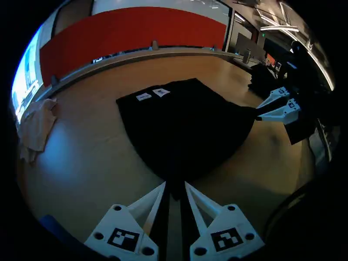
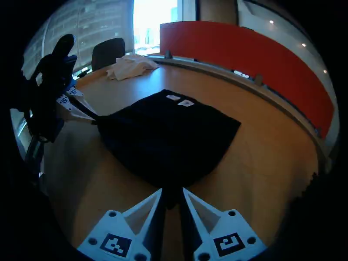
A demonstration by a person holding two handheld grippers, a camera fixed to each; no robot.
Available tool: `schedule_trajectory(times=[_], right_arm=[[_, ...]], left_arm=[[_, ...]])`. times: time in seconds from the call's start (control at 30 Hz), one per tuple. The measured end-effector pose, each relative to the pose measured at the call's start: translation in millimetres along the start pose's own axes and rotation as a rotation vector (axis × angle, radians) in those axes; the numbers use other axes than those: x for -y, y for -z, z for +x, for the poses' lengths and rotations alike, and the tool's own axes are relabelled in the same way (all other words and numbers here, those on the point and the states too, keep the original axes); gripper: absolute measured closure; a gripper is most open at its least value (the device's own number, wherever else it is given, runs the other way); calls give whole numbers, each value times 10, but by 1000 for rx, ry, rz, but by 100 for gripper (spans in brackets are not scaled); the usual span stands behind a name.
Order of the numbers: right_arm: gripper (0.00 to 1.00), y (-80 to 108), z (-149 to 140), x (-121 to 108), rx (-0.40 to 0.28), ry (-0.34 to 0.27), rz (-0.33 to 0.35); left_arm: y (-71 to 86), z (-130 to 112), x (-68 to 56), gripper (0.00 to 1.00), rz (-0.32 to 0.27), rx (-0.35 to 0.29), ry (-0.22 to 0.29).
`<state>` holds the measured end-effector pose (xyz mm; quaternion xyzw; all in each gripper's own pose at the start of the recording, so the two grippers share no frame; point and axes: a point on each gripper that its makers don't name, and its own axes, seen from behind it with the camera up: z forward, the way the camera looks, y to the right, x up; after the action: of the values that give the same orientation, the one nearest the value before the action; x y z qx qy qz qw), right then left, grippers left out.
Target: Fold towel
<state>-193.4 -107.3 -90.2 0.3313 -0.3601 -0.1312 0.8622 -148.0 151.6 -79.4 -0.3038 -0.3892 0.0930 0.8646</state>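
A black towel (image 1: 182, 126) with two small white labels lies spread on the wooden table. In the left gripper view my left gripper (image 1: 175, 188) is shut on its near corner, which is pinched between the white fingers. Across the towel, my right gripper (image 1: 257, 114) grips the far right corner. In the right gripper view the towel (image 2: 169, 135) runs away from my right gripper (image 2: 172, 194), shut on a corner; my left gripper (image 2: 93, 118) holds the left corner, with a dark-sleeved hand behind it.
A crumpled white cloth (image 1: 35, 126) lies at the table's left edge, seen also as a white cloth (image 2: 130, 67) near a chair (image 2: 106, 52). A red partition (image 1: 130, 35) runs behind the curved table edge.
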Motion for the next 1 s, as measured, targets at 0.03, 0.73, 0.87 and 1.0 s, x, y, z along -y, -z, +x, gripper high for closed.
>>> schedule_trajectory(times=[0.03, 0.73, 0.87, 1.0], right_arm=[[82, 16, 33, -8, -6, 0, -2], [82, 408, 418, -2, -48, 19, 0], [82, 519, 458, 23, -45, 27, 9], [82, 623, 487, 49, -38, 35, 16]], left_arm=[[18, 31, 6, 85, 3, -6, 3], [467, 433, -47, 85, 23, -66, 41], [581, 456, -112, 85, 15, -64, 49], [692, 471, -179, 86, 9, -64, 54]])
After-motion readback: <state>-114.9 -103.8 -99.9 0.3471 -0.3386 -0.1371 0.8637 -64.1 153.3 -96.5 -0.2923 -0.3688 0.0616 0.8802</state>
